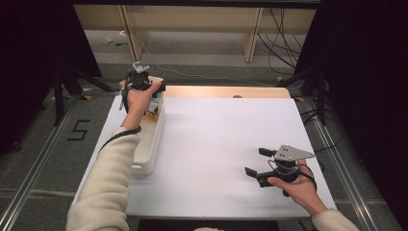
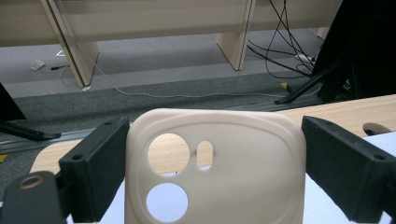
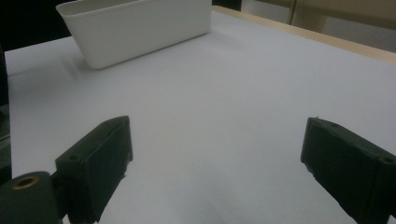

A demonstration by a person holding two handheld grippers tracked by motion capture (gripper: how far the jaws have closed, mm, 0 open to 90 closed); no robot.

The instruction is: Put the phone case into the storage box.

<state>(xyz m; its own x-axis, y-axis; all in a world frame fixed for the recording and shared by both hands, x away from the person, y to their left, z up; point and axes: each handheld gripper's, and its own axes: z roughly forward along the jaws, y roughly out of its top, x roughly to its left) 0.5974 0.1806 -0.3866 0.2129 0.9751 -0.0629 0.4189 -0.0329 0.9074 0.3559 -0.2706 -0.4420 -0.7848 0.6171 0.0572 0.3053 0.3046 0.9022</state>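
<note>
A cream phone case [image 2: 233, 182] with round camera cut-outs stands upright between the two black jaws in the left gripper view. My left gripper [image 2: 215, 123] is shut on its two sides. In the high view the left gripper [image 1: 139, 79] is held up over the far end of a long white bin [image 1: 149, 149]. My right gripper [image 1: 255, 161] rests low over the white sheet [image 1: 221, 139] at the near right. It is open, and the right gripper [image 3: 217, 126] has only bare sheet between its jaws.
The white bin [image 3: 140, 28] lies along the table's left side with some small items at its far end. A wooden table edge [image 1: 216, 91] runs along the back. Beyond it are floor cables [image 1: 284, 38] and shelf legs. Dark stands flank both sides.
</note>
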